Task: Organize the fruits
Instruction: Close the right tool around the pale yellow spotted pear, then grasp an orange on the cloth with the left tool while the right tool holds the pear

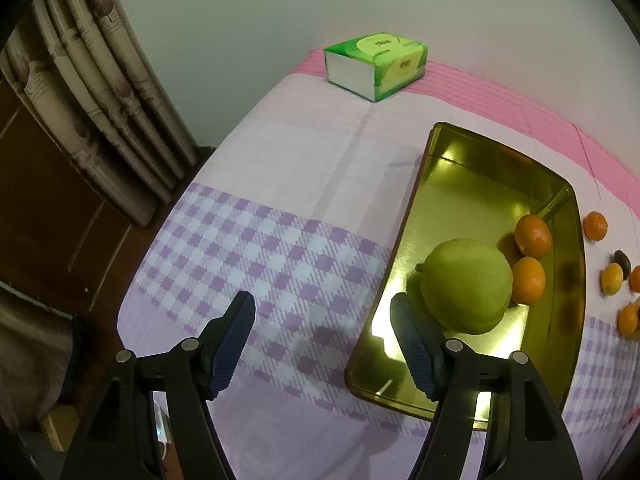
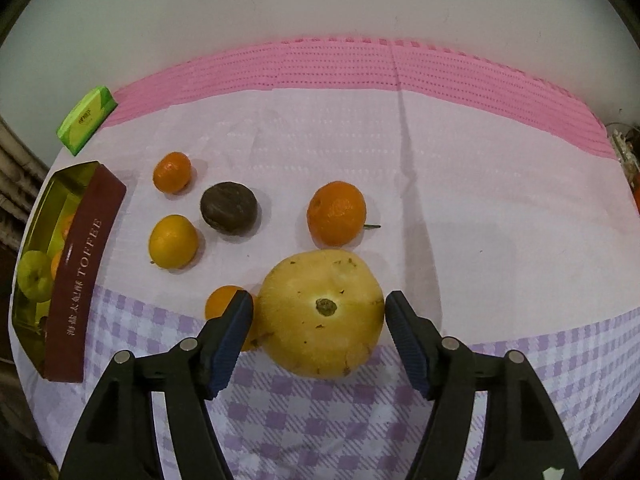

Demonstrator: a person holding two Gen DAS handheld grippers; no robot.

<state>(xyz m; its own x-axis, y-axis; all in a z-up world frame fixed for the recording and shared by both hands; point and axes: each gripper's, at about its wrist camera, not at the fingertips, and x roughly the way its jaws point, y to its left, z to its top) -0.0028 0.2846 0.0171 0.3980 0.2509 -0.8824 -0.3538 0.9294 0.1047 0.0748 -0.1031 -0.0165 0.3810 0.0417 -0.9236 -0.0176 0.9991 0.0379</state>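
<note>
A large yellow round fruit (image 2: pixel 322 314) lies stem-up on the checked cloth, between the fingers of my right gripper (image 2: pixel 316 304). The jaws flank it closely without a clear press. Behind it lie several oranges (image 2: pixel 337 213) and a dark brown fruit (image 2: pixel 229 208); one orange (image 2: pixel 224 300) sits partly behind the left fingertip (image 2: pixel 240 312). The gold tin (image 1: pixel 480 184), maroon outside (image 2: pixel 88 260), holds a green fruit (image 1: pixel 466 286) and two oranges (image 1: pixel 533 236). My left gripper (image 1: pixel 322 302) hangs open and empty over the tin's left rim.
A green tissue pack (image 1: pixel 376 64) lies at the cloth's far corner, also in the right wrist view (image 2: pixel 86 120). Curtains (image 1: pixel 100 92) and a dark floor lie beyond the table's left edge. A pale wall runs behind the table.
</note>
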